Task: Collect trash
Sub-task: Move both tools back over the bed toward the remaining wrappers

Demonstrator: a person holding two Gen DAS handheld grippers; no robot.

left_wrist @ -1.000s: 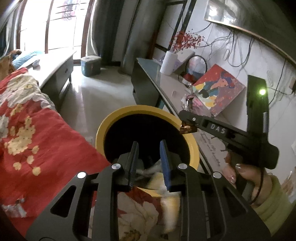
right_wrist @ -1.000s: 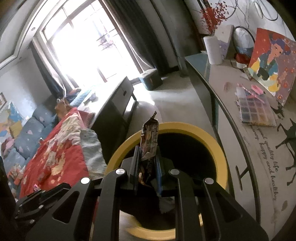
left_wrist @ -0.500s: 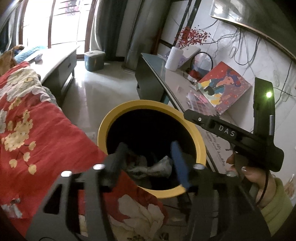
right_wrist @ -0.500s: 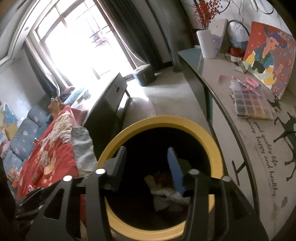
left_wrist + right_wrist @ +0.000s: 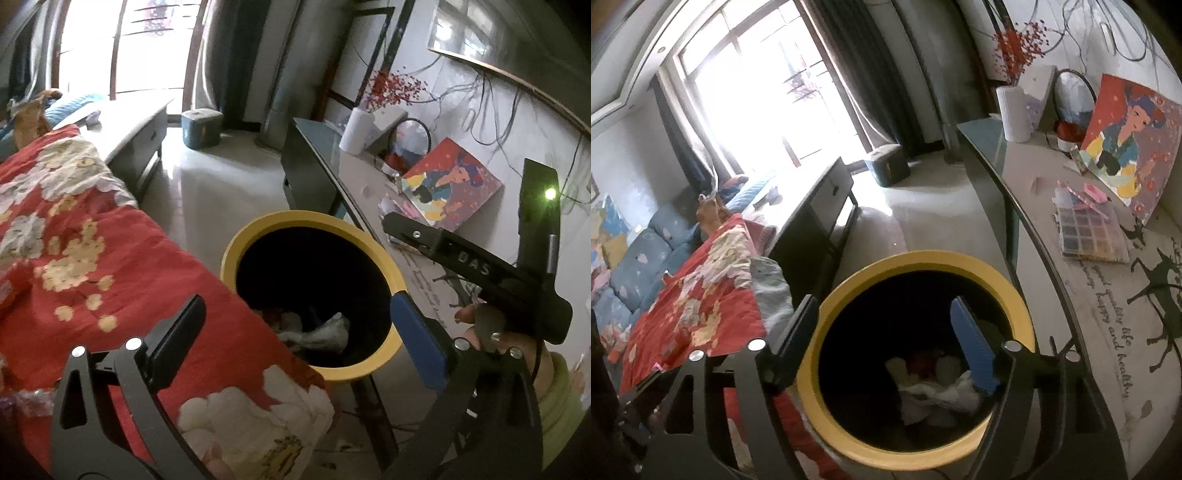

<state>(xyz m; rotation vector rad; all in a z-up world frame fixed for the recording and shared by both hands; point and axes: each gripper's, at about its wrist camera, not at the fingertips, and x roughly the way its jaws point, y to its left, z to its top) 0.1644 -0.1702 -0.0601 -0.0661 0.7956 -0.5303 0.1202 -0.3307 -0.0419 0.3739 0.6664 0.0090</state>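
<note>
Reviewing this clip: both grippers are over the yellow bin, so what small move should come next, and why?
Probably lift both grippers away from the bin and look for more trash. The left gripper and right gripper have just been opening and now stand open with nothing between the jaws, and crumpled trash lies at the bottom of the bin.

both tools are matte black, with open triangular cut-outs in their frames and silver screw heads at the pivots. each hand-held gripper has one black finger and one blue-padded finger [image 5: 417, 339]. the right hand-held gripper [image 5: 395, 223] carries raised "das" lettering, a green light and a thin black cable. a light green sleeve [image 5: 561, 402] covers the wrist.
</note>
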